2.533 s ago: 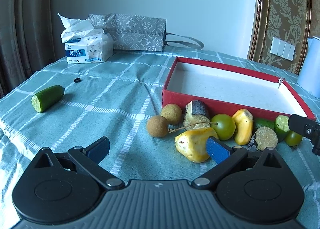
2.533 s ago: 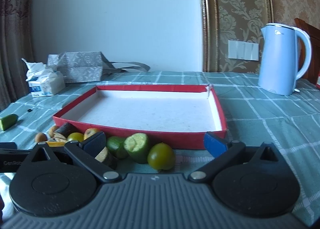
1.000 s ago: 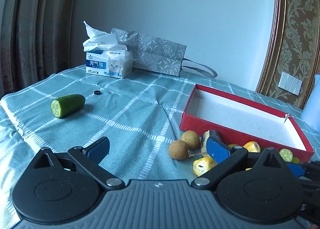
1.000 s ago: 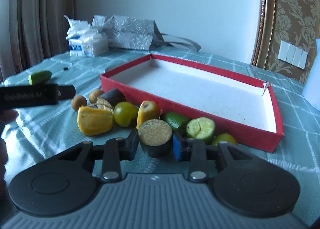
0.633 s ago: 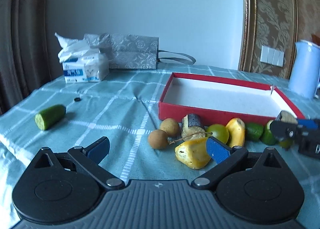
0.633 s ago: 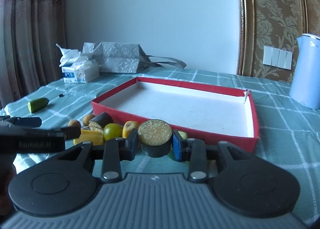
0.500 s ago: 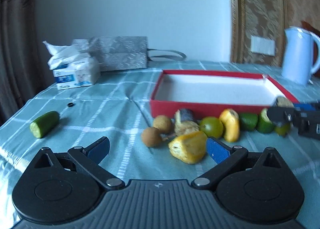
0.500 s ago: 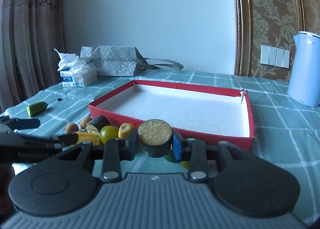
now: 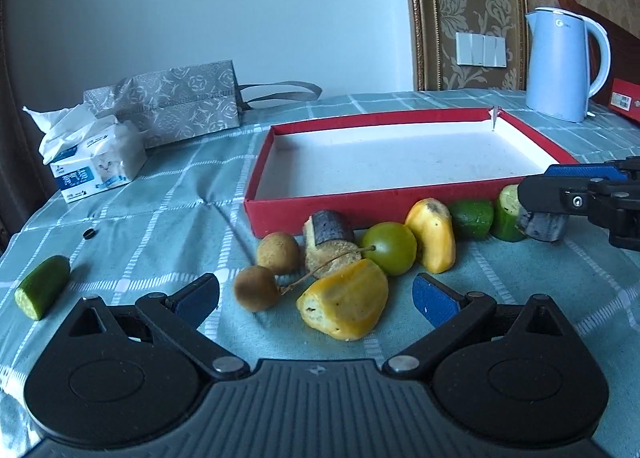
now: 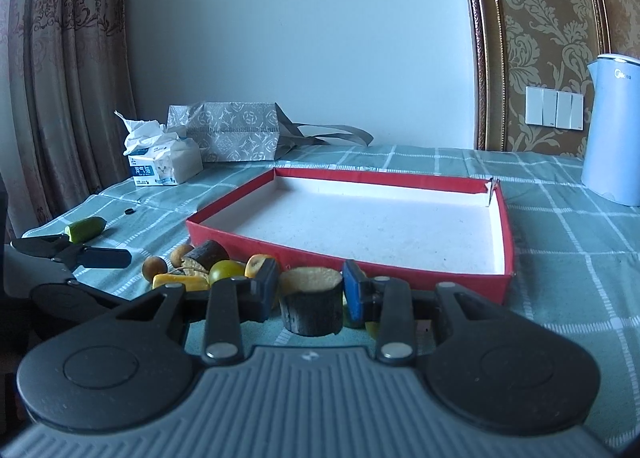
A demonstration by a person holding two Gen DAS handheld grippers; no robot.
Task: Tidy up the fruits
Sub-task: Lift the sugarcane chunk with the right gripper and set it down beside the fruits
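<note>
My right gripper [image 10: 310,288] is shut on a dark-skinned round fruit chunk [image 10: 311,308] and holds it just in front of the red tray [image 10: 506,242]; it shows at the right of the left wrist view [image 9: 542,223]. My left gripper [image 9: 316,300] is open and empty, with a yellow fruit piece [image 9: 346,304] between its fingers. Two brown longans [image 9: 256,288], a dark chunk [image 9: 330,238], a green round fruit [image 9: 390,248], a yellow piece [image 9: 434,234] and green pieces [image 9: 472,217] lie in front of the tray [image 9: 256,185]. A cucumber piece [image 9: 40,290] lies far left.
A tissue pack [image 9: 96,161] and a grey gift bag [image 9: 168,105] stand at the back left. A light blue kettle [image 9: 560,65] stands at the back right. A small black ring [image 9: 89,234] lies on the checked green cloth.
My right gripper closed on the dark round chunk and lifted it off the cloth. My left gripper stayed open and swung to face the fruit pile.
</note>
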